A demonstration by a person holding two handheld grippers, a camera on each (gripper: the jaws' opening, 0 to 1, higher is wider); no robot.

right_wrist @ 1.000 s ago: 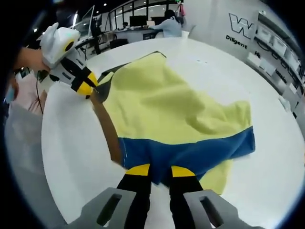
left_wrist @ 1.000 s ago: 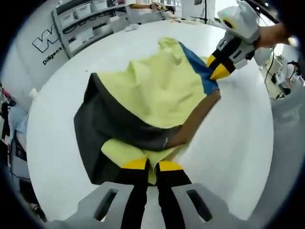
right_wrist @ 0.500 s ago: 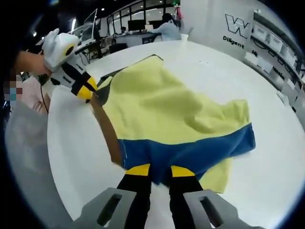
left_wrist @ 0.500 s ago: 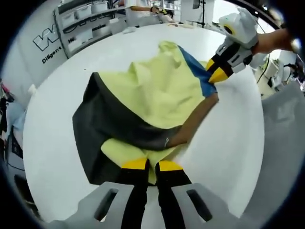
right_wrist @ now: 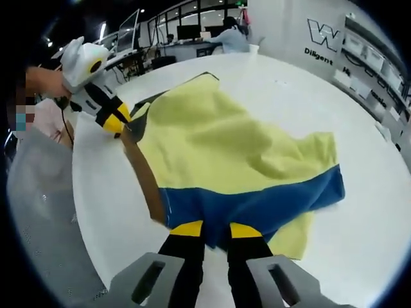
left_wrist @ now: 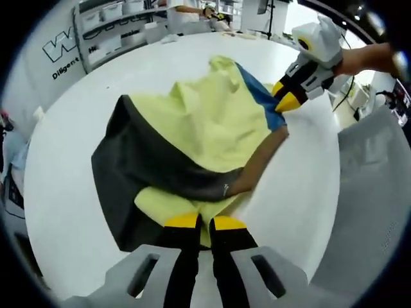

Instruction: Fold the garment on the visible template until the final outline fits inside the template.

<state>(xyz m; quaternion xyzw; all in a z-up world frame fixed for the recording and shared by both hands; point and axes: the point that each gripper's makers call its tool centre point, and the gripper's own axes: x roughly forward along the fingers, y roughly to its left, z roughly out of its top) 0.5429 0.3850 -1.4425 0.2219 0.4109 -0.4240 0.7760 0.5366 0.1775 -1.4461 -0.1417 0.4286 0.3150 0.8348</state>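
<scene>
A garment (left_wrist: 205,131) of pale yellow, blue, dark grey and brown panels lies rumpled on the round white table (left_wrist: 70,192). In the left gripper view my left gripper (left_wrist: 205,222) is shut on the yellow hem at the near edge, and my right gripper (left_wrist: 288,101) pinches the blue band at the far right. In the right gripper view the garment (right_wrist: 225,147) spreads away from me; my right gripper (right_wrist: 209,229) is shut on its blue band, and my left gripper (right_wrist: 115,123) grips the far left corner by the brown strip. No template outline shows.
The white table (right_wrist: 359,212) extends all round the cloth, with its edge near on the right (left_wrist: 334,212). Shelves with bins (left_wrist: 115,25) and a wall with lettering (right_wrist: 324,38) stand behind. A person (right_wrist: 231,35) sits at distant desks.
Both views have shifted slightly as the hands moved. The garment keeps its shape and both grippers keep their hold.
</scene>
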